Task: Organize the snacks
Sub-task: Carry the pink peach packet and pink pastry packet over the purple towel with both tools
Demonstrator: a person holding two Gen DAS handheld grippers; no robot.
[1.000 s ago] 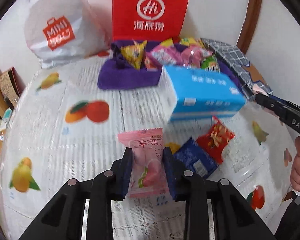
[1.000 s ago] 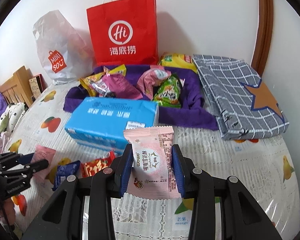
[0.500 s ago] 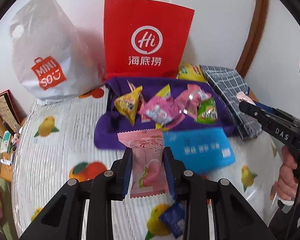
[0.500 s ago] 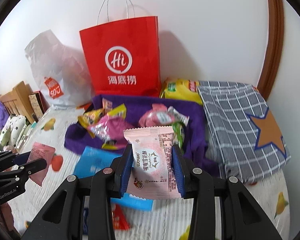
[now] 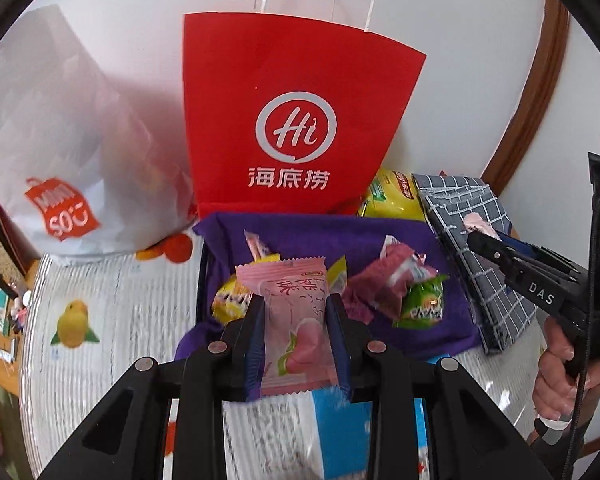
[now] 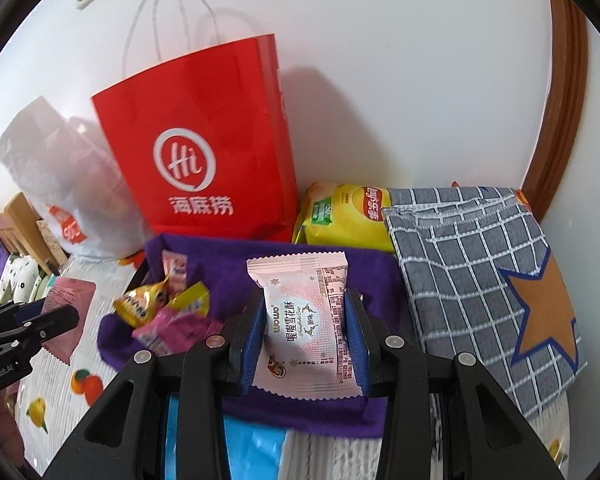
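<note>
The red paper bag stands tall against the wall right behind the purple fabric bin, and it is the biggest thing that could be upset — a gripper carried too far past the bin's back edge would likely nudge it over, since it looks light and is held up by little more than its own folds. The bin itself is soft-walled and already holds a loose heap of wrapped snacks; a drop made from too high or too near the front rim could bounce a packet back out onto the fruit-print tablecloth, or slump the cloth wall. The grey checked bin sits touching the purple one on its right side, so a release off to that side could land a packet in the wrong container. The left gripper is clamped on a pink peach-print candy packet, pinched low on its body with its top standing free above the bin's near edge; the right gripper is closed tight on a pale pink nougat packet, gripped across its width and poised over the bin's middle. Both wrappers are slick film — a squeeze on only the crimped edges may let one slide out early. The two grippers are near each other, so letting go together risks a knock.
</note>
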